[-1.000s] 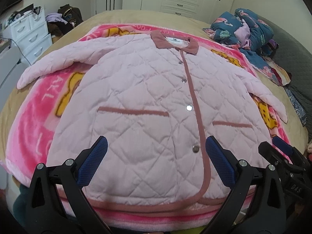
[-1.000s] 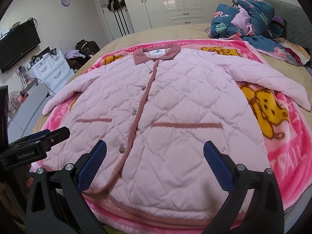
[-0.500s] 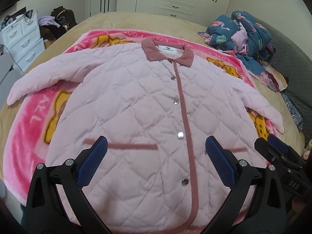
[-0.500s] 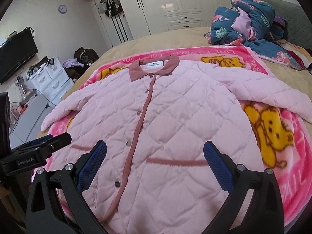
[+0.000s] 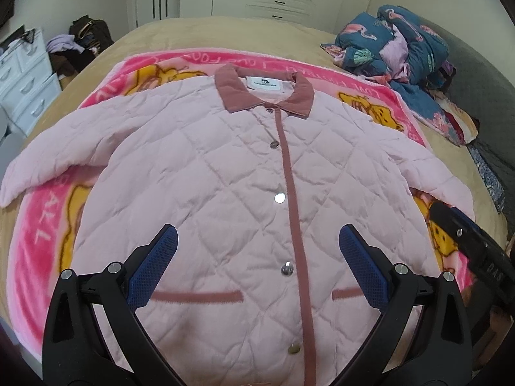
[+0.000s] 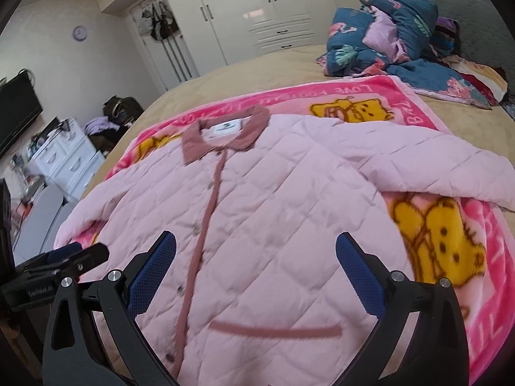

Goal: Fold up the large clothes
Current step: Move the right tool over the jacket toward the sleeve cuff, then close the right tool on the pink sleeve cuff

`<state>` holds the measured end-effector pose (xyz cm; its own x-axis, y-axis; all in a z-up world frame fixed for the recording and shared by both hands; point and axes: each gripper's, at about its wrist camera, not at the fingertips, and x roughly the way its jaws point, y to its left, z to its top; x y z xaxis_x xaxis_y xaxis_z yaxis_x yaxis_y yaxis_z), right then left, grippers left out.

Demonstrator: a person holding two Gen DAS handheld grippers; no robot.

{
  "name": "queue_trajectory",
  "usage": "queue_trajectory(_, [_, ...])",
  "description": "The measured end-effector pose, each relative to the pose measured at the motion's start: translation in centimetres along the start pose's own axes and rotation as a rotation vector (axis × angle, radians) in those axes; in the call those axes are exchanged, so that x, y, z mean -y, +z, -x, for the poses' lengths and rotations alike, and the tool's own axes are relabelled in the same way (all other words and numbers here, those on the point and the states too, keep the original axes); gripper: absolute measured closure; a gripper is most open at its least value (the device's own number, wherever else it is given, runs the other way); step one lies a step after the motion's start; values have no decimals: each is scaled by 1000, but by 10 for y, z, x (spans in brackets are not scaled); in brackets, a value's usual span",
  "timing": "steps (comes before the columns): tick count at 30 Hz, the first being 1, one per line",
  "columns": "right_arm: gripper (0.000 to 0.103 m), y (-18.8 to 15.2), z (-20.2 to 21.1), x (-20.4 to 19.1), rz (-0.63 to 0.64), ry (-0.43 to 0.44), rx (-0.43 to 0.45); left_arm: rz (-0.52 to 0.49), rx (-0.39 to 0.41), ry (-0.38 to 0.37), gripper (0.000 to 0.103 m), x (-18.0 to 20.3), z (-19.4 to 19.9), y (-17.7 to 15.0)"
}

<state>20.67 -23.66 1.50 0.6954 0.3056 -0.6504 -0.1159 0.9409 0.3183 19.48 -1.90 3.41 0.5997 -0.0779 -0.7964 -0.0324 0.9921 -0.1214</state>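
Observation:
A pink quilted jacket with a dusty-rose collar and front placket lies flat and buttoned, face up, sleeves spread, on a pink cartoon-bear blanket. It also shows in the right wrist view. My left gripper is open and empty, hovering over the jacket's lower front. My right gripper is open and empty over the jacket's right half, near its pocket. The right gripper's body shows at the right edge of the left wrist view.
A heap of blue patterned bedding lies at the bed's far right. White drawers and a pile of clothes stand left of the bed, wardrobes behind. The tan bedspread extends beyond the blanket.
Both grippers have moved forward over the jacket toward the collar; the hem has dropped out of view. The jaws stay open.

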Motion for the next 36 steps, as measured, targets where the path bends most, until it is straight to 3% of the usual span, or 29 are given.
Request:
queue_trajectory(10, [4,32,-19,56,-113,-92,22,-42,13,-17,9,28,-18,39])
queue_trajectory(20, [4,52,-23,140,-287,-207,52,-75,-8,-9,9,52,-41,62])
queue_trajectory(36, [4,31,-35,285,-649,-376,45,-95,-45,12,9,67,-73,74])
